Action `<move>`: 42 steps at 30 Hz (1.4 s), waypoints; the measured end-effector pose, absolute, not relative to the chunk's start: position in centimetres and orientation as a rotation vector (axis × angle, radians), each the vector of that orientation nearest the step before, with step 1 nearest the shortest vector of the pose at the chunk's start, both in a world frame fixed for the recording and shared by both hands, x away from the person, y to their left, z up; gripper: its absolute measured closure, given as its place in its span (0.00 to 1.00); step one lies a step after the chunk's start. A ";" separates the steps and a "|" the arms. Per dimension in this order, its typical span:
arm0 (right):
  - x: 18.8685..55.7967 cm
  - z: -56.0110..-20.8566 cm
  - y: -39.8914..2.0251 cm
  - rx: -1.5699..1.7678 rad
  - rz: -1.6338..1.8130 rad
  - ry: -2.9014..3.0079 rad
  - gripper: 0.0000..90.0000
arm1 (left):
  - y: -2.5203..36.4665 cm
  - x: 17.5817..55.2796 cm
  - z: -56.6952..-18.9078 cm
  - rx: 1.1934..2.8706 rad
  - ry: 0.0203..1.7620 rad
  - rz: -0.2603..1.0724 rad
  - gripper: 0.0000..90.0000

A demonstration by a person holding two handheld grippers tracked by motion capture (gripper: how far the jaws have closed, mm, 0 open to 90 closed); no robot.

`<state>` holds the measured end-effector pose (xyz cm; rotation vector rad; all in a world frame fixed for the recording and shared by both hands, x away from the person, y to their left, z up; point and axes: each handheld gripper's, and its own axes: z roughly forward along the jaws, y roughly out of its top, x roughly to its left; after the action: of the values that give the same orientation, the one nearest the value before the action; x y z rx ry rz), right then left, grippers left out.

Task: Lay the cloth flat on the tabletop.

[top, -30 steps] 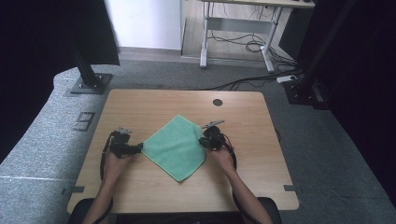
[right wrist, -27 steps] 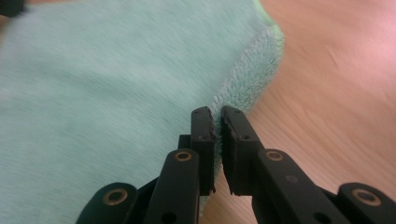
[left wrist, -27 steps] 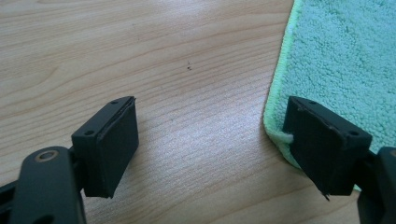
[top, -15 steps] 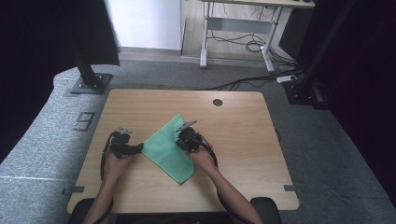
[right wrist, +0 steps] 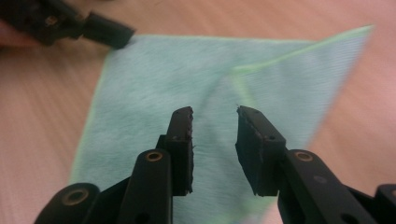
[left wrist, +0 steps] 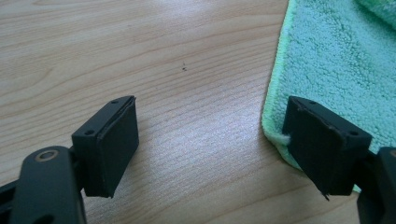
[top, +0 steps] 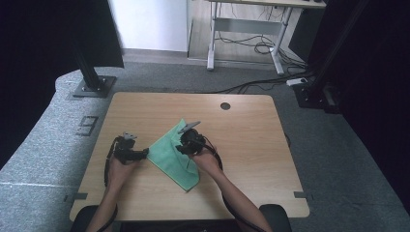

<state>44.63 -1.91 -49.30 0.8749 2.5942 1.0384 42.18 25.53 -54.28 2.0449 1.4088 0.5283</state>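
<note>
A green microfibre cloth (top: 167,155) lies left of the table's middle, its right corner folded over onto itself. My left gripper (top: 144,153) rests at the cloth's left corner, open wide. In the left gripper view (left wrist: 210,112) its right pad (left wrist: 322,144) sits at the cloth's edge (left wrist: 336,60) and bare wood lies between the jaws. My right gripper (top: 180,146) hovers over the fold. In the right gripper view (right wrist: 215,114) its jaws have just been opening, with nothing between them and the cloth (right wrist: 154,84) below. The left gripper (right wrist: 70,25) appears at that view's top left.
The wooden table (top: 251,159) has a round cable hole (top: 225,106) near its far edge. Grey carpet surrounds the table, with a black stand base (top: 92,87) at the far left and a desk frame (top: 241,38) beyond.
My right gripper moved left from the cloth's right corner, drawing that corner over the cloth, and has let it go. The left gripper stayed put.
</note>
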 end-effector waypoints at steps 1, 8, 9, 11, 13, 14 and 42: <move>44.8 -49.1 -2.2 0.885 1.035 2.586 0.72 | 25.5 42.2 -54.3 2.047 1.407 0.530 0.21; 46.2 -50.3 -4.1 0.963 0.968 2.565 0.69 | 25.5 42.2 -54.3 2.041 1.405 0.528 0.21; 46.4 -50.7 -4.2 0.971 0.955 2.567 0.66 | 25.5 42.2 -54.3 2.041 1.404 0.529 0.21; 46.5 -51.4 -4.3 0.986 0.930 2.571 0.65 | 25.5 42.2 -54.3 2.040 1.404 0.529 0.21; 46.8 -52.2 -4.4 1.006 0.915 2.579 0.71 | 25.5 42.1 -54.4 2.039 1.405 0.530 0.21; 46.8 -52.5 -4.5 1.008 0.918 2.588 0.76 | 25.5 42.1 -54.4 2.038 1.405 0.529 0.21; 47.1 -51.2 -16.4 1.210 0.834 2.394 0.84 | 24.7 42.2 -54.3 2.052 1.382 0.538 0.19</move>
<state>47.06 -16.41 -51.23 1.2099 2.3937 0.8342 42.15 24.73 -54.30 2.0521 1.3816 0.5381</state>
